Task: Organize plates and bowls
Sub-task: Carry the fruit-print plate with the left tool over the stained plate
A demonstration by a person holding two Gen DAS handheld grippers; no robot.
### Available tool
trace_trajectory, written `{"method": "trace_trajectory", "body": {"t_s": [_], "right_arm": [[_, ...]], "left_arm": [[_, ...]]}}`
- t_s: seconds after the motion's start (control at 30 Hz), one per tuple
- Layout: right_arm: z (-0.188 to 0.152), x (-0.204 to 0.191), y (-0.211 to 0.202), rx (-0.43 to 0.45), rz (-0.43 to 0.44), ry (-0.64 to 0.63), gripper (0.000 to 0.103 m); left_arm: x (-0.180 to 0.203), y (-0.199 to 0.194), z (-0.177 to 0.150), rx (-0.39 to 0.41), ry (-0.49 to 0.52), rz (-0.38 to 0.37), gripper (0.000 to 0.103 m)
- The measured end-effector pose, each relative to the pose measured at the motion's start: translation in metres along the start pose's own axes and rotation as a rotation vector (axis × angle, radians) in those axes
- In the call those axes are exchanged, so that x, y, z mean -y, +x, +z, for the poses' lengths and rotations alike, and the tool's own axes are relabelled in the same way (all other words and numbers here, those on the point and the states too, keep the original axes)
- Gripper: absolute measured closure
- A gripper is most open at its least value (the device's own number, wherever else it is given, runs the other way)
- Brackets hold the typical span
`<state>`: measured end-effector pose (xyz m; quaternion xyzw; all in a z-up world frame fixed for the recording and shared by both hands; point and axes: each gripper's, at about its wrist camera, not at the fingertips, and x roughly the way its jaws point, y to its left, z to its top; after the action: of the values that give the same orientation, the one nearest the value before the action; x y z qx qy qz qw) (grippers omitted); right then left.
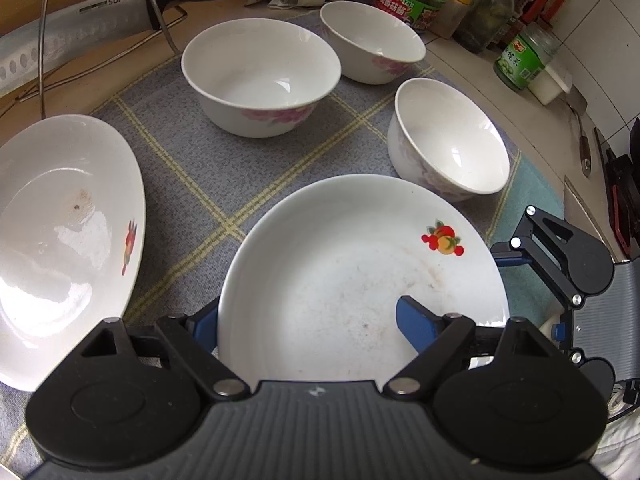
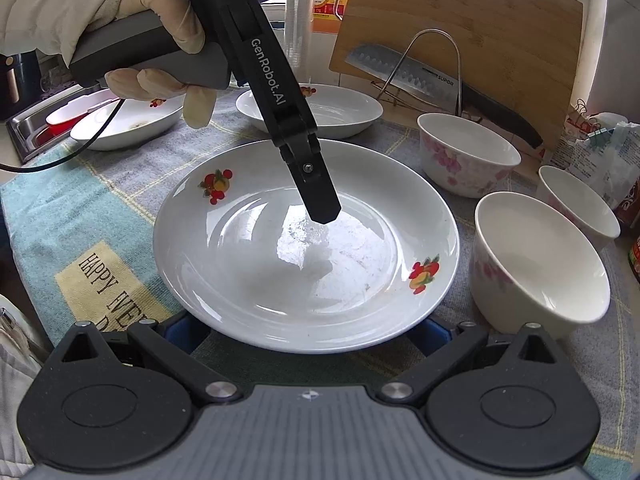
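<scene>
On the cloth (image 1: 208, 168) right in front of you sits the plate (image 2: 240, 264), a shallow white one with fruit prints, flat and upright, with three bowls (image 1: 260, 76) just beyond it and a second plate (image 1: 60, 220) beside it. Your left gripper (image 1: 308, 320) is spread about halfway: one blue pad hangs over the plate's well, the other sits outside and below the rim, so the rim lies between the pads without being pinched. Your right gripper (image 2: 310, 336) is spread wide too, with both pads low at the near edge, half hidden under the rim, gripping nothing. Treat the plate as glazed ceramic: stiff, fairly heavy for its thinness, and slick, with faint smears in the well that may make it slicker. It will likely chip or crack if it knocks a bowl or drops onto the other plate. The flared rim looks like the only place to take hold, since the well is too broad and smooth for the pads. Pinch across the rim's thickness, one pad on top and one beneath, and seat the pads well in rather than at the very edge. Held by one side, it will probably sag and try to swing, so a hold from the opposite side with the right gripper seems wise before you lift.
</scene>
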<state>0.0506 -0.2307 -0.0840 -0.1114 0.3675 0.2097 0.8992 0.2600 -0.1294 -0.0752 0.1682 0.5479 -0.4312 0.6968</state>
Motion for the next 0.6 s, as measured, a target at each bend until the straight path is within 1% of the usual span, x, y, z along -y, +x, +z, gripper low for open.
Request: {"method": "trace_trajectory", "body": {"t_s": [0.27, 0.6], "right_arm": [[0.013, 0.000, -0.002, -0.007, 0.035, -0.016, 0.000], [0.029, -0.012, 0.003, -0.014, 0.071, -0.093, 0.000]], "left_arm": [[-0.003, -0.016, -0.009, 0.035, -0.040, 0.017, 0.016], [-0.014, -0.038, -0.032, 0.079, -0.110, 0.046, 0.017]]}}
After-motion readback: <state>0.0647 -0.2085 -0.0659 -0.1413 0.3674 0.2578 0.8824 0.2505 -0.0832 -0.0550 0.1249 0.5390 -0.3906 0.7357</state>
